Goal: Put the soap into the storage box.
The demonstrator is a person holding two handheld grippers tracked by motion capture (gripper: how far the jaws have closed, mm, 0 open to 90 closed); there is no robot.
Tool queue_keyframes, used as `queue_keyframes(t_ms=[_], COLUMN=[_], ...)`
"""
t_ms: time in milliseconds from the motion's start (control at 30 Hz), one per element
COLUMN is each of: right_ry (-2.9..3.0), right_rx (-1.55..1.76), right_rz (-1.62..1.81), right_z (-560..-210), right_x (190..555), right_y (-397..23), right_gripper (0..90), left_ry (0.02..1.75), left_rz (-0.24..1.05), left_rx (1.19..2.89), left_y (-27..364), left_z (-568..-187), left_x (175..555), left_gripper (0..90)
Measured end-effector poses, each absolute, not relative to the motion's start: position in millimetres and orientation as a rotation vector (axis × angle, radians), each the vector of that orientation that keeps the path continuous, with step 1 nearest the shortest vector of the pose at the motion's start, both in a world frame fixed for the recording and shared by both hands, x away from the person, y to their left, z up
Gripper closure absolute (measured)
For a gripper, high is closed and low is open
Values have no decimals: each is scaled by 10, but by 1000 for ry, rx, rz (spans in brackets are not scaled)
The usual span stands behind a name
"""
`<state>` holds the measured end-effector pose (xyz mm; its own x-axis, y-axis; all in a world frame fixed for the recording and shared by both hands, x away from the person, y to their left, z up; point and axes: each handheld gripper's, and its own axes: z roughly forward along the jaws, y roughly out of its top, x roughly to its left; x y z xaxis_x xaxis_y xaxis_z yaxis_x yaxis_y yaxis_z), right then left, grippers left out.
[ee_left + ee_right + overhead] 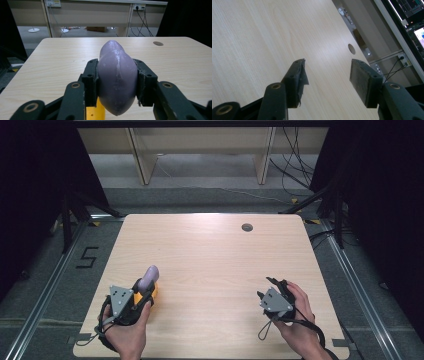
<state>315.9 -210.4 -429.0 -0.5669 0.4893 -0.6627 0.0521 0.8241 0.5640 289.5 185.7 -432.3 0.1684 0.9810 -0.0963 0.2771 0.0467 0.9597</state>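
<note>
Left gripper [146,290] at table's [210,255] 7 o'clock, clamped on purple eggplant-shaped object [117,80] aimed 12 o'clock, right gripper [267,287] at 5 o'clock, jaws wide, tilted sideways

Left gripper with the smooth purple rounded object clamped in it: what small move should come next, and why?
Probably lower it to the wooden table and open. The left gripper is shut on the smooth purple rounded object, held just above the surface near the left edge, while the right gripper stands open with nothing between its jaws, so no handover looks set up.
</note>
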Motion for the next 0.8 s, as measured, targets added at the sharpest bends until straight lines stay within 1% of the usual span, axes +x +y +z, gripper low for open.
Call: queue_keyframes(t_ms=[100,133,267,800], right_ry=[2122,2125,2124,2129], right_rx=[345,388,403,366], right_rz=[568,624,628,604], right_z=[-4267,-4292,-4295,-4284], right_x=[3170,3163,3153,3168], right_y=[-2131,-2101,-2102,-2111], right_gripper=[467,467,467,467], left_ry=[1312,1323,1352,1430], left_rz=[888,899,934,941], left_rx=[1425,1417,1407,1411], left_y=[1882,1903,1942,1981], left_z=[-4333,-4339,-4364,-4547], left_x=[2895,2896,2893,2977], left_gripper=[590,590,590,589])
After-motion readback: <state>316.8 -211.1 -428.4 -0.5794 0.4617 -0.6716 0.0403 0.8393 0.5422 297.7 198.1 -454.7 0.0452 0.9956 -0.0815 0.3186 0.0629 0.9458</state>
